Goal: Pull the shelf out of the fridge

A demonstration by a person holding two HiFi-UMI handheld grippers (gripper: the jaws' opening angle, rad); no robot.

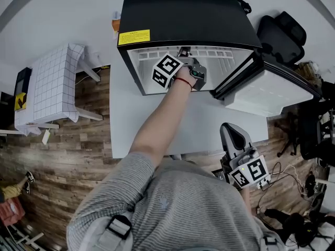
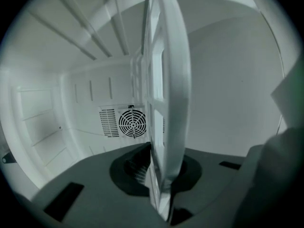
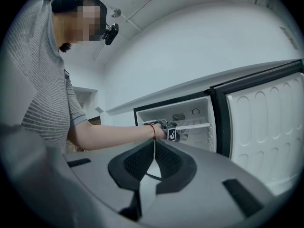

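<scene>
One view, the left gripper view, showed the left gripper [image 2: 160,177] clamped on the shelf [image 2: 172,80] edge. The right gripper view showed the right gripper [image 3: 153,146] closed, empty.

Fridge [image 1: 188,9] on table [image 1: 136,124], far end; door [image 1: 272,95] open right; shelf [image 1: 225,52] inside, left claw [image 2: 164,189] on its edge

Nothing is reading clearly here. A yellow rectangular sticker [image 1: 134,37] is sitting on top of the small black fridge [image 1: 183,9], its dark print too small to make out. A white cube [image 1: 167,70] and a second cube [image 1: 250,172] are showing only black square patterns.
</scene>
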